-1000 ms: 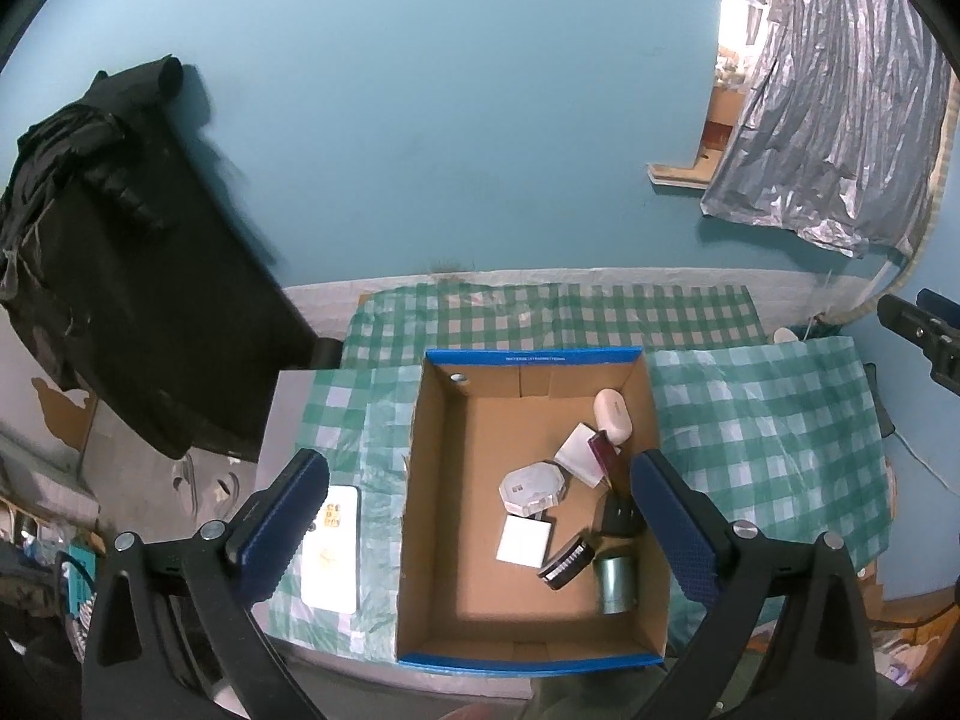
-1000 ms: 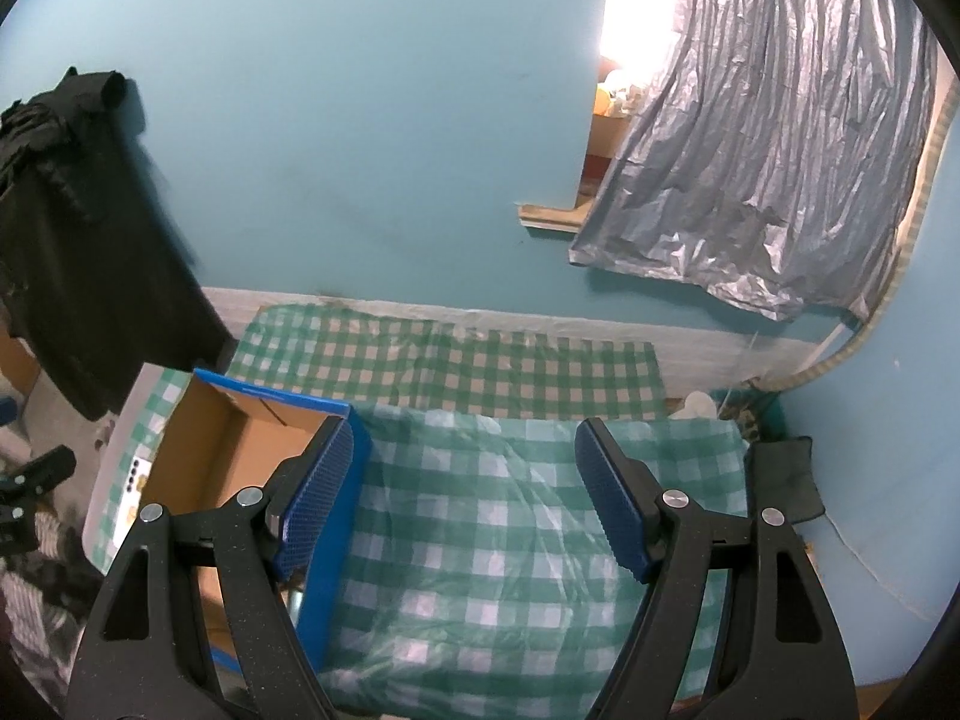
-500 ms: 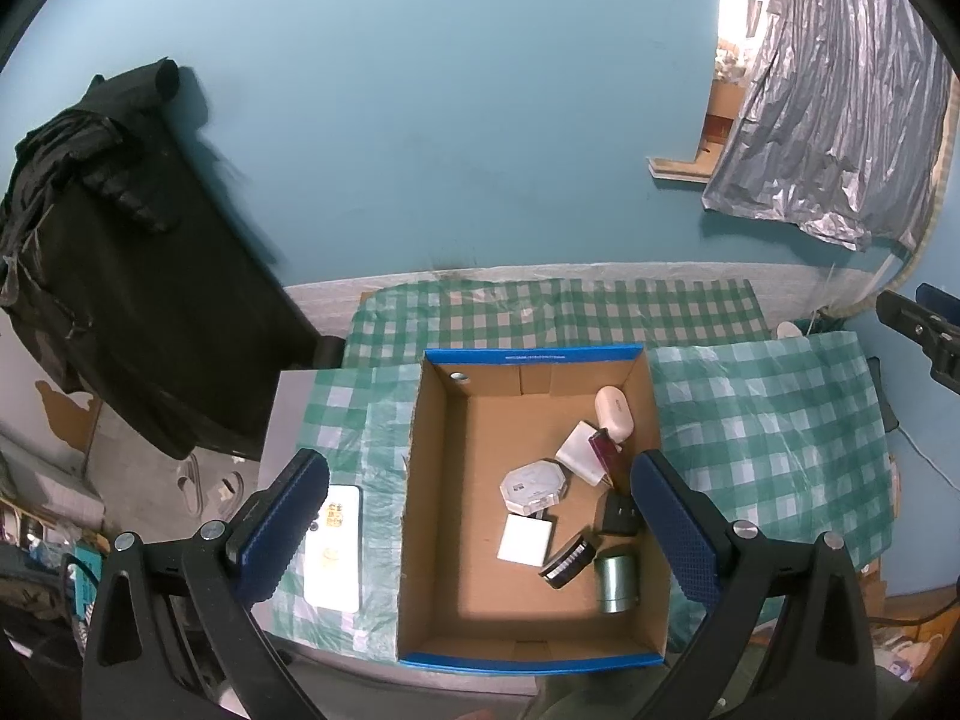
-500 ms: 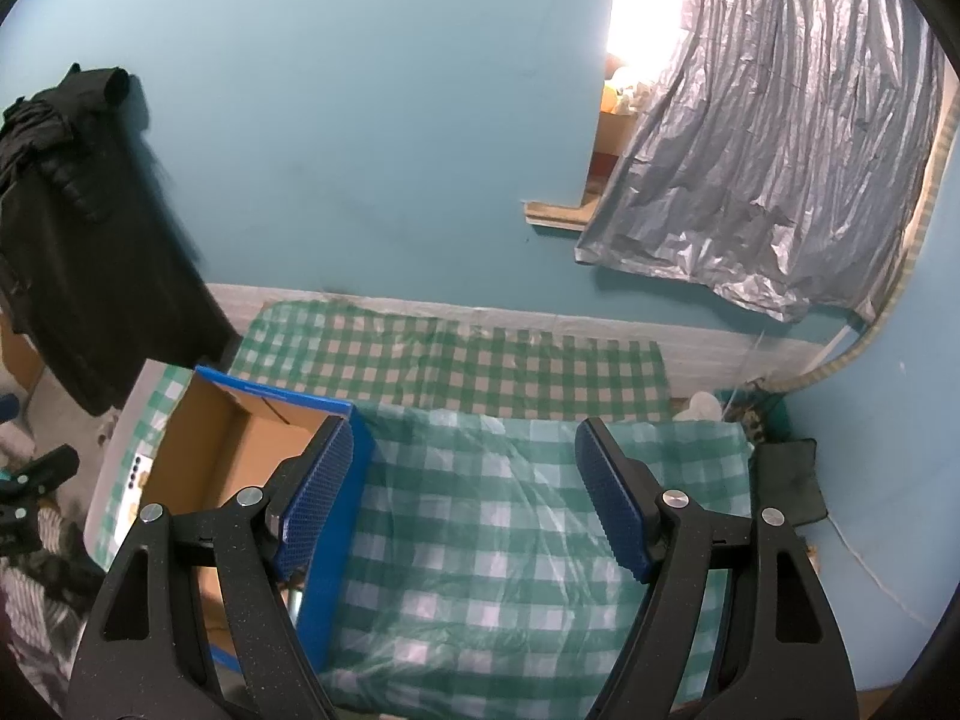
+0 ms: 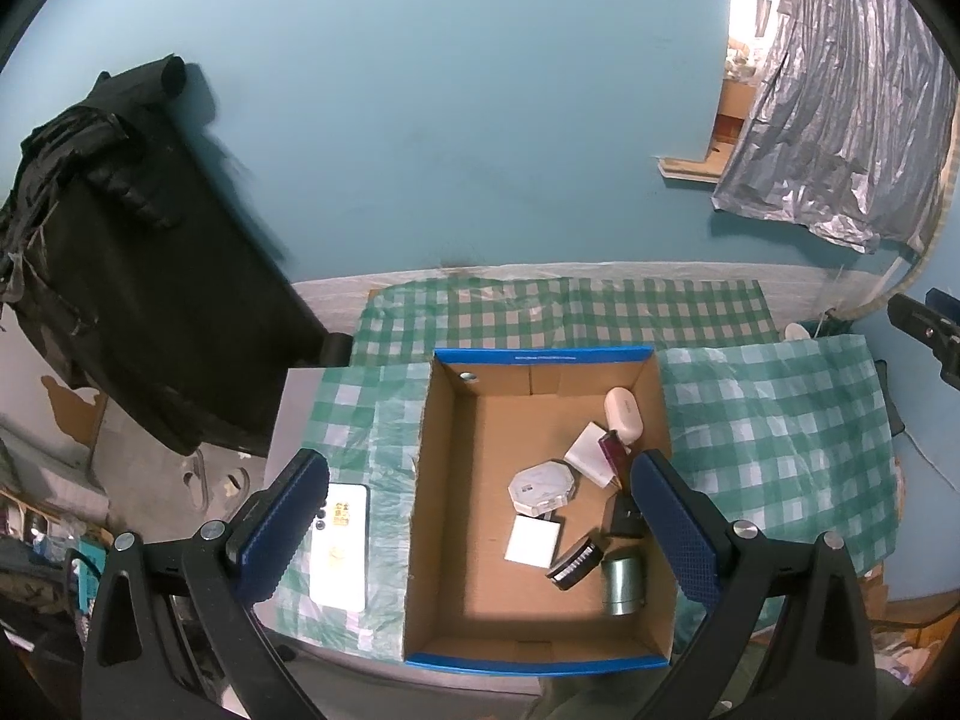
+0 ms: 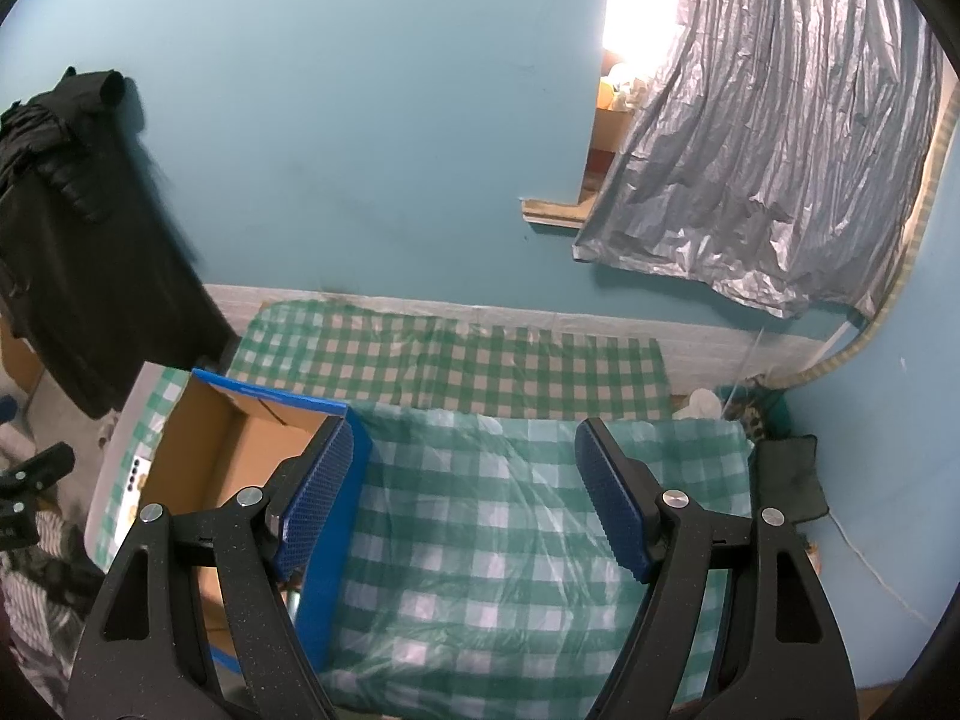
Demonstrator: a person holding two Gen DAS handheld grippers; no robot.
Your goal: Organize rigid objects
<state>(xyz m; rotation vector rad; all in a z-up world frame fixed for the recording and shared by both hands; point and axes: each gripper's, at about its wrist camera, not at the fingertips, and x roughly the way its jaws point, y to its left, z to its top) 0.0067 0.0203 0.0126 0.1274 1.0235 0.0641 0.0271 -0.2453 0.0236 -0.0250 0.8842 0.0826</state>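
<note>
White phone (image 5: pixel 339 546) lies outside the box (image 5: pixel 420 480), lower left of frame, long axis pointing away; left gripper (image 5: pixel 480 531) is nearer. Both grippers wide open, empty, incl. right gripper (image 6: pixel 465 501).

A lived-in home room: teal painted wall (image 6: pixel 360 150), dark jacket (image 5: pixel 108 252) hanging up, crumpled silver curtain (image 6: pixel 768 150), checked cloth (image 6: pixel 510 510) over the worktop.

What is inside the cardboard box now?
Inside the cardboard box: a white case, an octagonal tin, a white square, a metal cylinder. The left gripper's right finger covers a black item.
</note>
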